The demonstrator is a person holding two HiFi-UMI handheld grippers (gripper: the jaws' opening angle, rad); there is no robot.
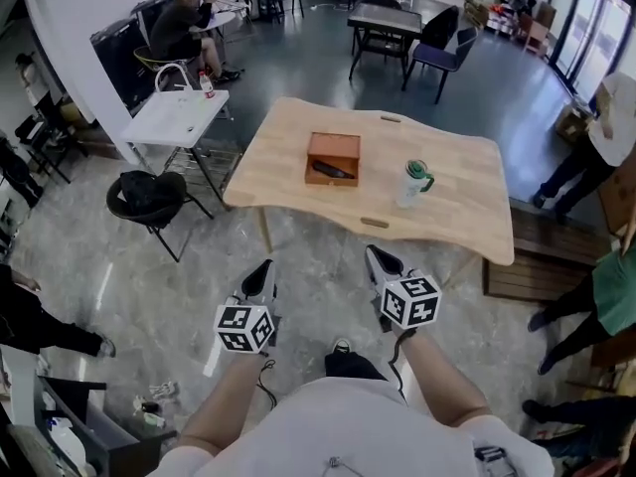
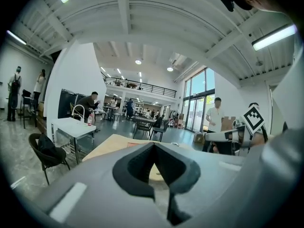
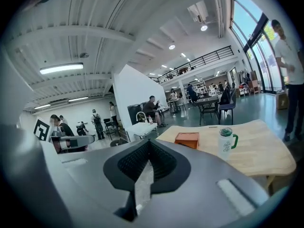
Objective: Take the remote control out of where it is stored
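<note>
Dark remote control [image 1: 333, 171], flat inside an open orange-brown box [image 1: 333, 143] on the wooden table [image 1: 452, 207].
</note>
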